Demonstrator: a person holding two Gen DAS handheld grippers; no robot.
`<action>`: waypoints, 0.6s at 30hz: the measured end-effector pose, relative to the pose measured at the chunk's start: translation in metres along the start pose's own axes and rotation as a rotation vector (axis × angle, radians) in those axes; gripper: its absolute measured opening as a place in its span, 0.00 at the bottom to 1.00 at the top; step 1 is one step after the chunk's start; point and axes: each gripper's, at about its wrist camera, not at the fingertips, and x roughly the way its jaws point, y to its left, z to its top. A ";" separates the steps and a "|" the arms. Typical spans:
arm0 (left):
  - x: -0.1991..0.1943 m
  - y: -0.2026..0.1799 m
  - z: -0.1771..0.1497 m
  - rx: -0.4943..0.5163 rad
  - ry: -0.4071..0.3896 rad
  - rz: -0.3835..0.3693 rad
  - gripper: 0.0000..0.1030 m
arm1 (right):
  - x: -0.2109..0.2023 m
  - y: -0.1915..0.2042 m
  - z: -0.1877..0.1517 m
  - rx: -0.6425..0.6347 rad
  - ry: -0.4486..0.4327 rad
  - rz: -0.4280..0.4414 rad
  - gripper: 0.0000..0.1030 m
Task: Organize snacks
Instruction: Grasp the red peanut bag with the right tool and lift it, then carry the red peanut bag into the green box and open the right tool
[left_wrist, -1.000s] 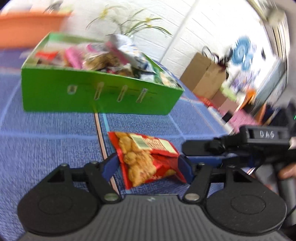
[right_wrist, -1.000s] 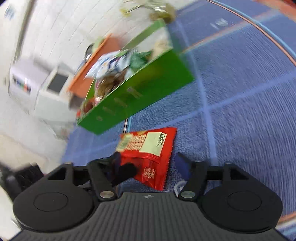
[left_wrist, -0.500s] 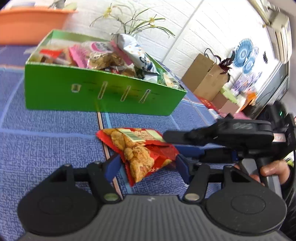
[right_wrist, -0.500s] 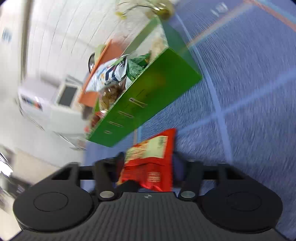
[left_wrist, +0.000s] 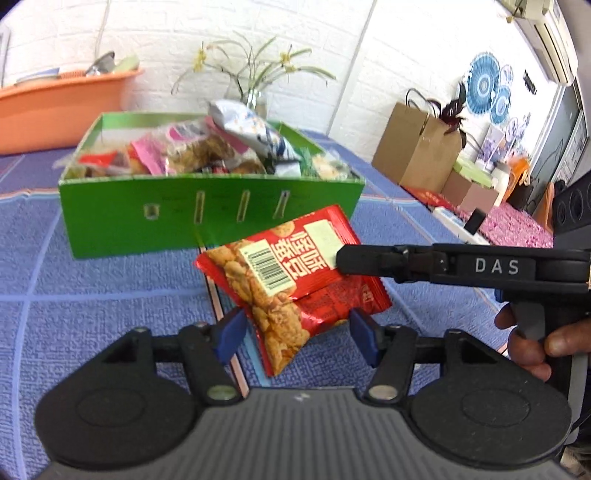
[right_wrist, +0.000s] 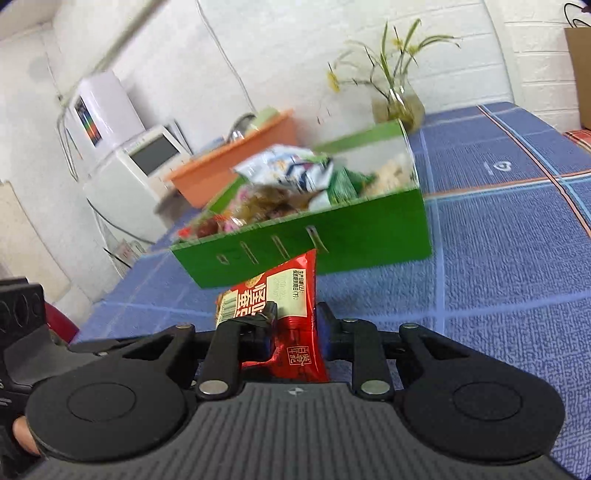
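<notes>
A red snack bag (left_wrist: 291, 280) with a barcode label hangs in the air in front of a green box (left_wrist: 207, 218) full of mixed snack packets. My right gripper (right_wrist: 295, 325) is shut on the bag (right_wrist: 291, 317) and holds it lifted off the blue tablecloth; in the left wrist view it (left_wrist: 343, 260) reaches in from the right, its tips on the bag's upper edge. My left gripper (left_wrist: 297, 332) is open, its blue pads on either side of the bag's lower end without touching it. The green box also shows in the right wrist view (right_wrist: 332, 236).
An orange tub (left_wrist: 55, 107) and a glass vase of flowers (left_wrist: 251, 92) stand behind the box. Brown paper bags (left_wrist: 417, 147) and small boxes sit to the right. A white appliance (right_wrist: 122, 162) stands beyond the table's left end. The blue tablecloth (left_wrist: 74, 295) stretches all around.
The right gripper closed on the red bag and lifted it off the tablecloth, turning it upright toward the green box. The left gripper stayed open below it.
</notes>
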 end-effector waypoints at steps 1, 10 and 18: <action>-0.003 0.000 0.000 -0.004 -0.010 -0.002 0.59 | 0.004 0.001 0.001 0.010 -0.008 0.007 0.40; -0.013 0.005 -0.002 -0.085 -0.031 -0.047 0.55 | 0.004 -0.011 -0.005 0.120 -0.011 0.072 0.39; -0.013 -0.001 0.009 -0.040 -0.029 -0.028 0.55 | -0.005 0.012 0.004 -0.055 -0.086 0.054 0.39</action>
